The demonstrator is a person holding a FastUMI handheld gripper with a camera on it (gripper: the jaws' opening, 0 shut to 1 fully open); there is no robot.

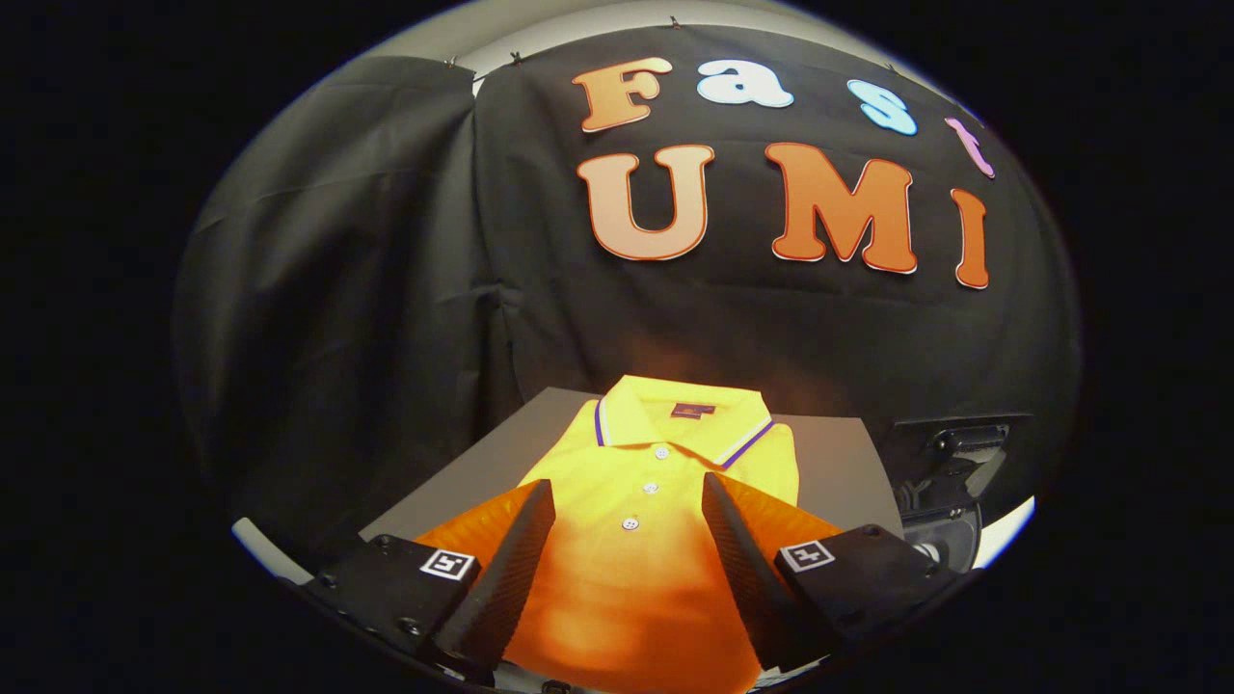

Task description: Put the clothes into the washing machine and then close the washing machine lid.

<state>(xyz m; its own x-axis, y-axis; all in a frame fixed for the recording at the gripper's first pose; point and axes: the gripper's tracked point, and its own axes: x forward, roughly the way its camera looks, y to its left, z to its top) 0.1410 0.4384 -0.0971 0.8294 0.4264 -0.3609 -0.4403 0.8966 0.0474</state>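
Observation:
A folded yellow polo shirt (656, 463) with a striped collar and white buttons lies on a grey board (839, 463), its collar toward the booth wall. My gripper (629, 492) hangs just above the shirt's lower half. Its two black ribbed fingers (516, 559) stand wide apart, one on each side of the button placket, with nothing pressed between them. To the right of the board sits the washing machine (950, 492), dark with a raised lid and a pale drum part under it.
The black cloth wall closes off the back and left close behind the board. A white rim (1007, 530) curves past the machine on the right.

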